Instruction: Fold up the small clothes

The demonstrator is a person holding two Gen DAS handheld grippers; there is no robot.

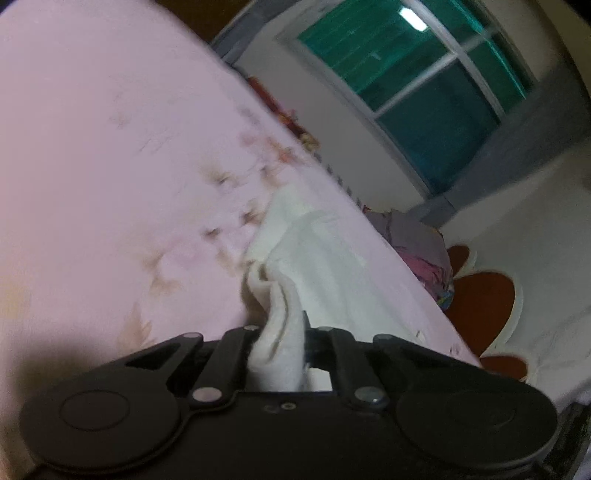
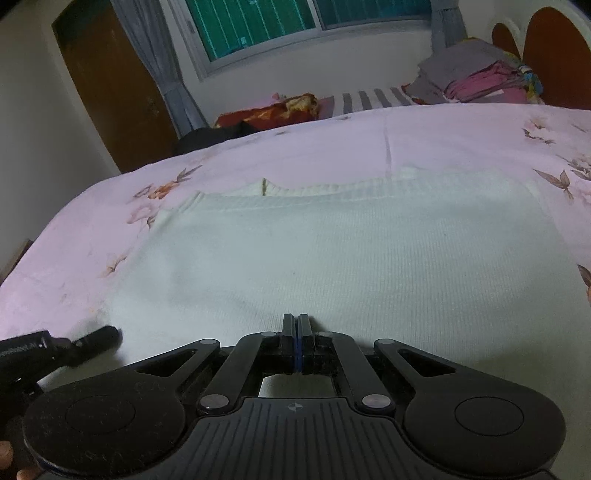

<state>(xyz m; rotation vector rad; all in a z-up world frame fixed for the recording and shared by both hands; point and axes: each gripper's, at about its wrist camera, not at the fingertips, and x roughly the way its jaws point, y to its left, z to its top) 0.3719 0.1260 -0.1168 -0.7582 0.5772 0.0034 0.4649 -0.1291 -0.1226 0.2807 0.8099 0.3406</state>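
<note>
Between the pinched fingers of the left claw [image 1: 280, 347] a bunched corner of the white knit top [image 2: 332, 258] is gripped and drawn up off the bed. The right claw [image 2: 297, 343] is clenched with its pads pressed together; it sits low over the near edge of the same top, though whether any cloth is caught there I can't quite make out. The top lies flat across the pink flowered bedspread [image 2: 332, 140], its long side running left to right, the ribbed band with a small tag turned toward the far edge. In the right view the left claw's tip pokes in at the garment's near left corner. Beyond the spread sit a stack of folded clothes [image 2: 476, 81] near the brown headboard [image 2: 554, 51], a red and yellow bundle [image 2: 273, 110], a striped cloth [image 2: 369, 98], then the window [image 2: 258, 26], grey curtain [image 2: 155, 62] and wooden door [image 2: 107, 88].
</note>
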